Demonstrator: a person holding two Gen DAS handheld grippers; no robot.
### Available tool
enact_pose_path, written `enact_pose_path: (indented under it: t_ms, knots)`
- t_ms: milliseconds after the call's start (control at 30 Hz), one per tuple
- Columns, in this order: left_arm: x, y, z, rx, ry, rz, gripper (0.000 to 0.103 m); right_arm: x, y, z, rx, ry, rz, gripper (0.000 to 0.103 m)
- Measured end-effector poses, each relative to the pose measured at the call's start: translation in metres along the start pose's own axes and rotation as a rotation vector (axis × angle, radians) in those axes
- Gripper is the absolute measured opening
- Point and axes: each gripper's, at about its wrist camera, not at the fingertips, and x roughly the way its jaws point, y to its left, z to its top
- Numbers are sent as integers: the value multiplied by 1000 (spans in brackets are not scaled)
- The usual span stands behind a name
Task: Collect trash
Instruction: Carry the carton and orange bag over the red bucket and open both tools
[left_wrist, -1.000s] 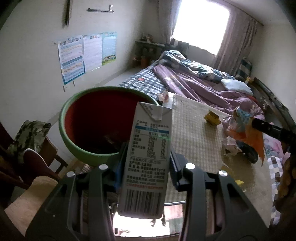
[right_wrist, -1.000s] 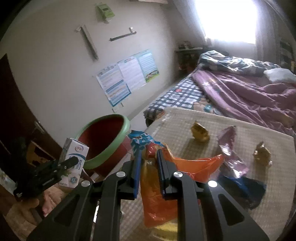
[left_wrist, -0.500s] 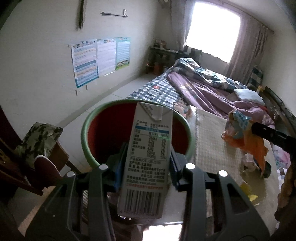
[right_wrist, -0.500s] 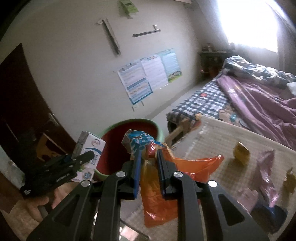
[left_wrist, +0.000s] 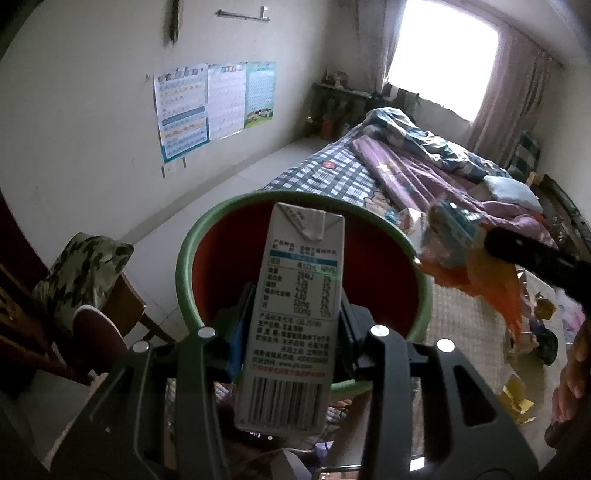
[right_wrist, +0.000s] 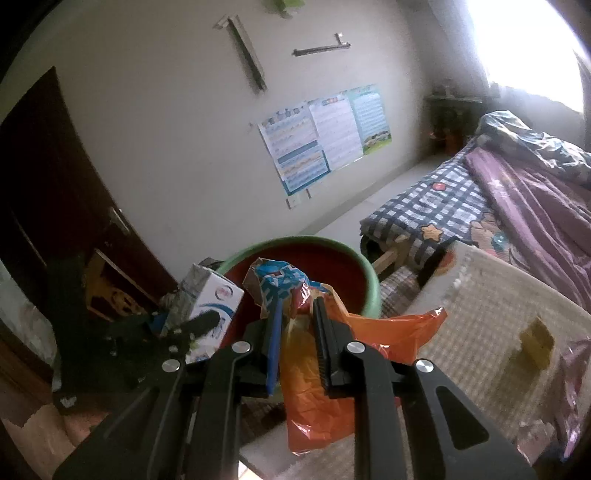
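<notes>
Both loads have swung off the desk (right_wrist: 491, 306) and now hang over the green-rimmed bin (left_wrist: 192, 236), likely for dropping. Left gripper (left_wrist: 293, 325): fingers clamped on the upright milk carton (left_wrist: 295, 295), bin dead ahead. Right gripper (right_wrist: 297, 339): fingers nearly closed, pinching the orange bag (right_wrist: 369, 332) with a blue wrapper (right_wrist: 277, 280) above the fingertips.
</notes>
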Motion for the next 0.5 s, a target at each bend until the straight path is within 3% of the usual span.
enact_pose_path:
  t_ms: [333,367,467,500]
  knots:
    - [10,14,-2,-55,33,13,39,37,14,13,-22,47,15,19]
    - [11,14,-2,-59,34,10,41,38,14,13,-19,49,20,20]
    - [7,14,-2,-58,4,16,60,39,14,17,-12,33,21,26]
    - [6,14,-2,-56,-7,19,60,38,15,18,-11,25,18,30]
